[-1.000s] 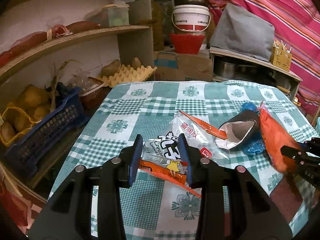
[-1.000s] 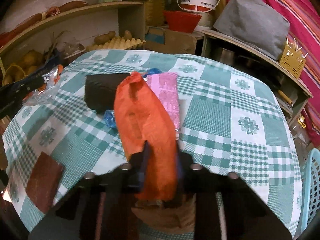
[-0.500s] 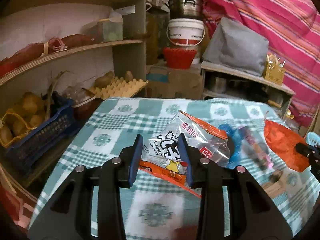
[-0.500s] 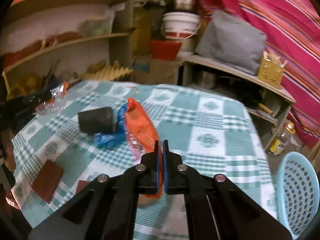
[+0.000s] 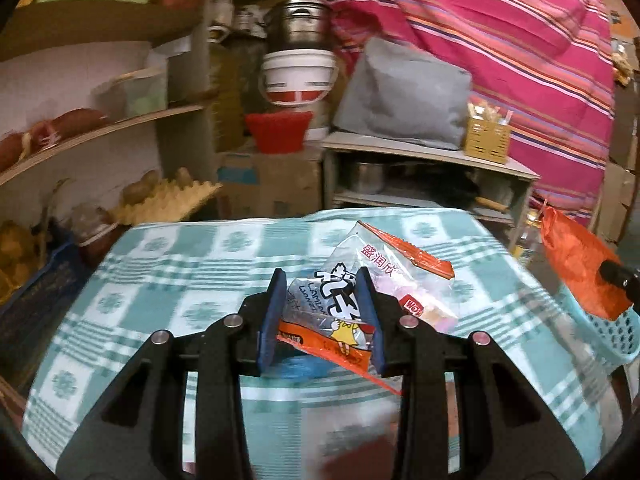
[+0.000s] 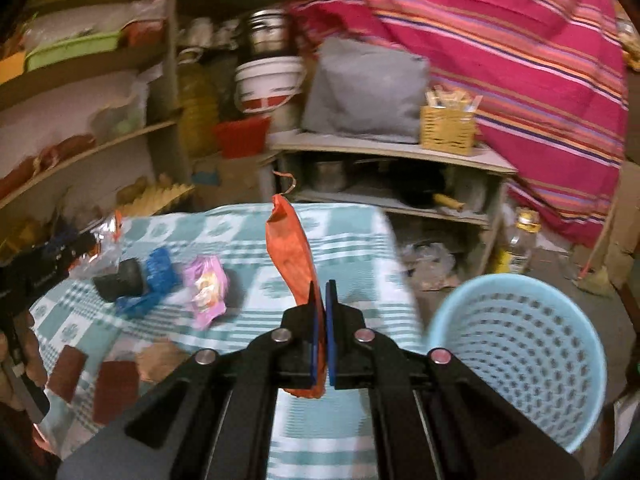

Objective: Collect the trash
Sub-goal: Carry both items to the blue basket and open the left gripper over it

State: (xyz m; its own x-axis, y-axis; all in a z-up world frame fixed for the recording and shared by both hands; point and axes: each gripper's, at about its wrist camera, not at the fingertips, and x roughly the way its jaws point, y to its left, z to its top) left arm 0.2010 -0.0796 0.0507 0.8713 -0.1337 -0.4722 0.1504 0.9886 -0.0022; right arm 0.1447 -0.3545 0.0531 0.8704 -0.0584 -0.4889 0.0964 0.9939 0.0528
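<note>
My left gripper (image 5: 320, 280) is shut on a clear and orange snack bag (image 5: 372, 284), held above the green checked table (image 5: 168, 280). My right gripper (image 6: 320, 292) is shut on an orange wrapper (image 6: 292, 252), lifted near the table's right edge beside a light blue perforated bin (image 6: 520, 360). In the left wrist view the orange wrapper (image 5: 576, 272) hangs over the bin (image 5: 612, 340). On the table lie a black cup (image 6: 120, 284), a blue wrapper (image 6: 156, 280) and a pink wrapper (image 6: 206, 288).
Brown pieces (image 6: 116, 388) lie near the table's front left. Shelves with potatoes and an egg tray (image 5: 160, 200) stand to the left. A low shelf (image 6: 392, 152) with a grey bag, a yellow basket and a bottle (image 6: 520, 248) stands behind.
Both grippers have lifted their wrappers off the table and swung right. The right gripper has come beside the blue bin. Both views have tilted upward.
</note>
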